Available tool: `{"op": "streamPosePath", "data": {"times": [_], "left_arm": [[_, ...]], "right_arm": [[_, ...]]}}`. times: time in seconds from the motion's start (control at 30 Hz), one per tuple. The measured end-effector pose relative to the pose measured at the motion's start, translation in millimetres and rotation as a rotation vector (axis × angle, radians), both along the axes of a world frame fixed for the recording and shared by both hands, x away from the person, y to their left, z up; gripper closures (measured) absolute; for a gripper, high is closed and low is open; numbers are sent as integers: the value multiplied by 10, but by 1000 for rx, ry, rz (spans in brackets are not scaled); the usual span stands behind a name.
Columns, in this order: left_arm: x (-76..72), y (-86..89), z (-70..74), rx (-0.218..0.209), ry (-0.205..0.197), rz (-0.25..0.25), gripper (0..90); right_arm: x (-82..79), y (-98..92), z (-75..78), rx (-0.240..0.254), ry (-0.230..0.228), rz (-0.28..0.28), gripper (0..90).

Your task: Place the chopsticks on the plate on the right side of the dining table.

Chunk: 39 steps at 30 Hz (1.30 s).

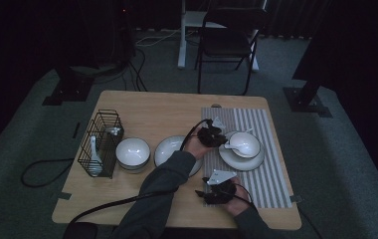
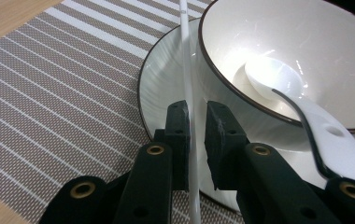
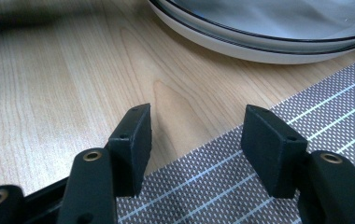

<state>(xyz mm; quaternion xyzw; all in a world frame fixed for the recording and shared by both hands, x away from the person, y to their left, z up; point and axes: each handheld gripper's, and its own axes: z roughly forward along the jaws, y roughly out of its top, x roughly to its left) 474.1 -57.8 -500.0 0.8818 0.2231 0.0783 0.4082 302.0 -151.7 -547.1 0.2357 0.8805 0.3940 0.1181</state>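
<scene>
The right gripper lies nearest, in the person's hand over the near left edge of the striped mat; its jaws stand wide apart with nothing between them, above the seam where the mat meets the bare wooden table; beyond them sits the rim of a wide plate.

Farther off, the left gripper reaches to the left side of the saucer on the mat; its jaws stand narrow, with a thin white stick running between them; the stick lies against one pad, and a slim gap shows to the other, so the pads do not squeeze it; the stick runs on over the saucer's rim, just beside the bowl.

That bowl stands on the saucer; a white spoon rests in it, its handle over the near rim.

To the left on the bare table are a second bowl and, at the left edge, a black wire basket; past the far edge of the table stands a dark folding chair.
</scene>
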Motion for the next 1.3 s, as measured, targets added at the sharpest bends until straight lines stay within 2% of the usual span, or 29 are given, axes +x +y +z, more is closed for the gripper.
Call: {"op": "streamPosePath", "data": {"times": [0.3,0.63,1.3], "left_arm": [[-69,90,-13,0,-2,-3,801],[-49,65,-68,23,8,6,835],[-21,-25,-100,26,15,-3,850]], "right_arm": [[0,0,0,0,0,0,428],[-1,0,0,0,2,-1,427],[0,0,0,0,1,-1,427]]}}
